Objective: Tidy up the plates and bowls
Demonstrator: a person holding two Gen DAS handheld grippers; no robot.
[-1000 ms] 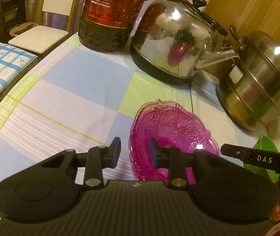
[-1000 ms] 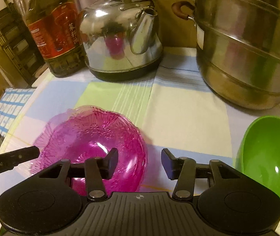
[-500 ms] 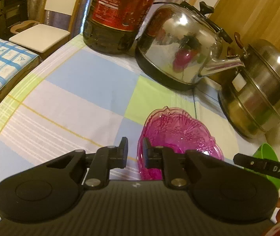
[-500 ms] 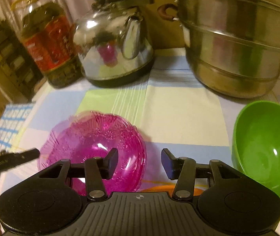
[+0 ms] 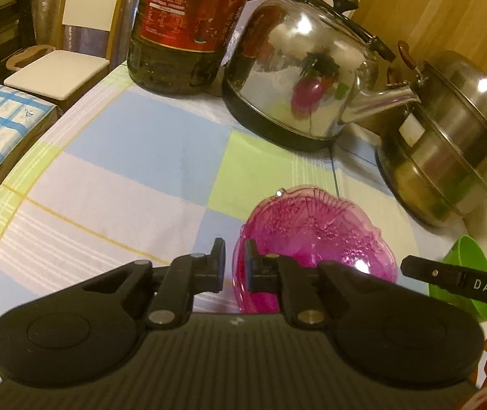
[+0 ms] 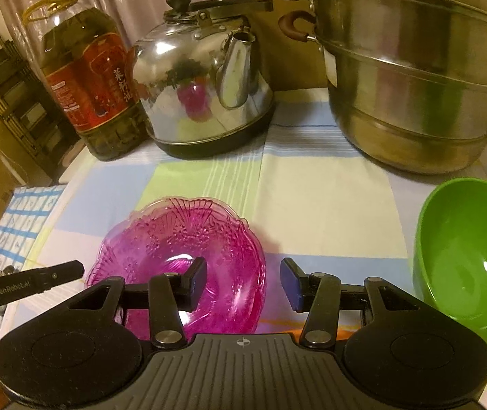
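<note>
Two bowls matter here: the pink glass bowl (image 5: 318, 242) out on the checked tabletop (image 5: 124, 177), in front of the kettle (image 5: 305, 71), and the green bowl (image 6: 465, 280) nearer the right edge, below the steamer pot (image 6: 414, 78). I judge the step in hand to be taking hold of the pink one. My left gripper (image 5: 235, 266) is closing on its near rim, which stands between the pads, and it looks pinched (the gap is a sliver). My right gripper (image 6: 243, 282) hangs released, jaws apart, over the bowl's right side with nothing between them. Both point steeply down at the cloth. Next, I think, comes a careful lift and a carry toward the green bowl, keeping the thin rim from slipping.
</note>
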